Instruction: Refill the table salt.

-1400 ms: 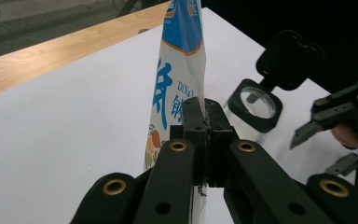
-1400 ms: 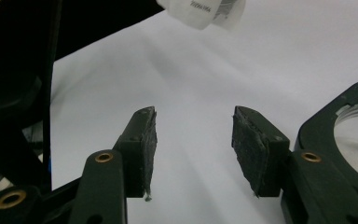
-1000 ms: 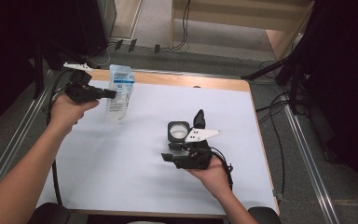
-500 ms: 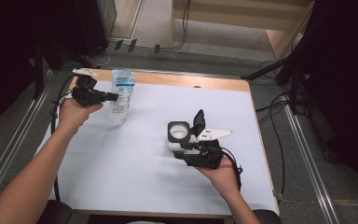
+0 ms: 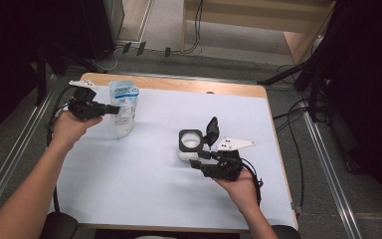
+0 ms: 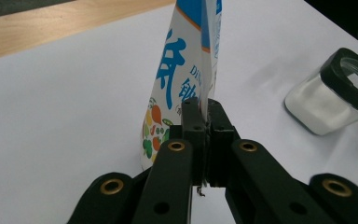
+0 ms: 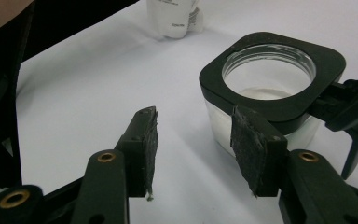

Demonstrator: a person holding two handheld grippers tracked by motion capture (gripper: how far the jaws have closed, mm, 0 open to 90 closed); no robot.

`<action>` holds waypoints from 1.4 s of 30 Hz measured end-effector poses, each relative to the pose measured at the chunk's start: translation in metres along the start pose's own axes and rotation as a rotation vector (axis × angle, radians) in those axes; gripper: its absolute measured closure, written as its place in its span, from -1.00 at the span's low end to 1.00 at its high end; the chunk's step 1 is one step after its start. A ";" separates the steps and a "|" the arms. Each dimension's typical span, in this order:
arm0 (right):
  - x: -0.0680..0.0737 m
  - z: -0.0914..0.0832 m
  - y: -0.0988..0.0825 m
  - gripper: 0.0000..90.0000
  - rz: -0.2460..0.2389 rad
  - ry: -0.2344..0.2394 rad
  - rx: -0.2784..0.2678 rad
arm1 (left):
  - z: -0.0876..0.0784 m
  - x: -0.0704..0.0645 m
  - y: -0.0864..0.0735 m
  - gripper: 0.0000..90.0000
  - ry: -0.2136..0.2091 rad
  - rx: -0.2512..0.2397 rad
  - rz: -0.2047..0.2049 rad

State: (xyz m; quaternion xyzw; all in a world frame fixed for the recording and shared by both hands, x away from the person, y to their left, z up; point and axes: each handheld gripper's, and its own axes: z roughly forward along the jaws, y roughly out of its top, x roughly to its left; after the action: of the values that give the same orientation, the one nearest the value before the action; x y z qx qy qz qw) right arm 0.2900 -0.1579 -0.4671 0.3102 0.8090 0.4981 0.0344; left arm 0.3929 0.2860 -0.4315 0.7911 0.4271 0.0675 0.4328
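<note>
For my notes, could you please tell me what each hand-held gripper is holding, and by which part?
The left hand-held gripper pinches the pouch by its side seam. The right hand-held gripper holds nothing; the jar stands beside it.

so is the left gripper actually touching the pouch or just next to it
Touching. In the left gripper view the left gripper has its jaws closed on the thin side edge of the pouch, with no gap showing between pads and pouch.

The pouch [image 6: 186, 70] is white with blue lettering and small fruit-and-vegetable pictures in orange and green. Beside the pouch, the clear jar [image 5: 190, 145] of white powder has a black rim.
</note>
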 end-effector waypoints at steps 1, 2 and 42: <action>0.000 0.000 0.000 0.17 0.002 -0.001 -0.002 | -0.001 0.000 -0.002 1.00 0.002 -0.001 -0.004; -0.001 0.000 0.000 0.17 0.002 -0.002 -0.001 | -0.002 0.001 -0.004 1.00 0.003 -0.004 -0.009; -0.008 0.000 -0.001 0.17 0.036 -0.031 0.000 | -0.008 0.002 -0.023 0.63 -0.009 -0.042 -0.020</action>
State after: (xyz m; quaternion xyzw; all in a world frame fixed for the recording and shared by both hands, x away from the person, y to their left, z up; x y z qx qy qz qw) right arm 0.2960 -0.1620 -0.4702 0.3325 0.8026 0.4938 0.0378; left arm 0.3764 0.2979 -0.4441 0.7780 0.4313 0.0686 0.4516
